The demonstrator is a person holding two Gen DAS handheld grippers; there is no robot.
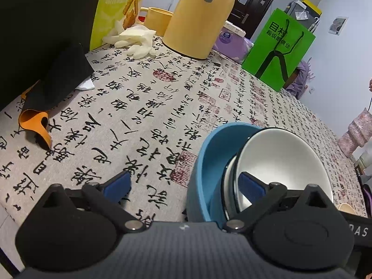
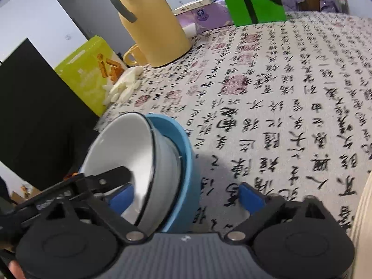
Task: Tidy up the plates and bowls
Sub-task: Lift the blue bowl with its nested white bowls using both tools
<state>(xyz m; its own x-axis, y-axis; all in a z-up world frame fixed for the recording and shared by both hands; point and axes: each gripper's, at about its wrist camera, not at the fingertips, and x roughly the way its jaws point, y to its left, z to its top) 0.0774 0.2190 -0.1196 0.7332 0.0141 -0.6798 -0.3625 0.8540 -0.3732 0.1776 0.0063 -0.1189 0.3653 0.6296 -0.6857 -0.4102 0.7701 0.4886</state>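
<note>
- Left wrist view: the left gripper point(image 1: 184, 186) has its jaws wide apart around the rims of the stacked bowls; I cannot tell whether the pads press.
- The white bowl point(image 1: 281, 160) sits tilted inside the blue bowl point(image 1: 209, 162), on the tablecloth point(image 1: 139, 107).
- A yellow jug point(image 1: 197, 21) stands far behind.
- Right wrist view: the right gripper point(image 2: 186, 197) is also spread around the white bowl point(image 2: 125, 148) and blue bowl point(image 2: 186, 162); contact is unclear.
- The left gripper's finger point(image 2: 111, 176) reaches into the white bowl.

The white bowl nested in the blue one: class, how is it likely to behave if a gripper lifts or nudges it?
The white bowl looks like glazed ceramic, so probably rigid, breakable and slippery. It sits tilted inside the blue bowl, so a nudge may rock or slide it. Lifting by the rim could tip it.
</note>
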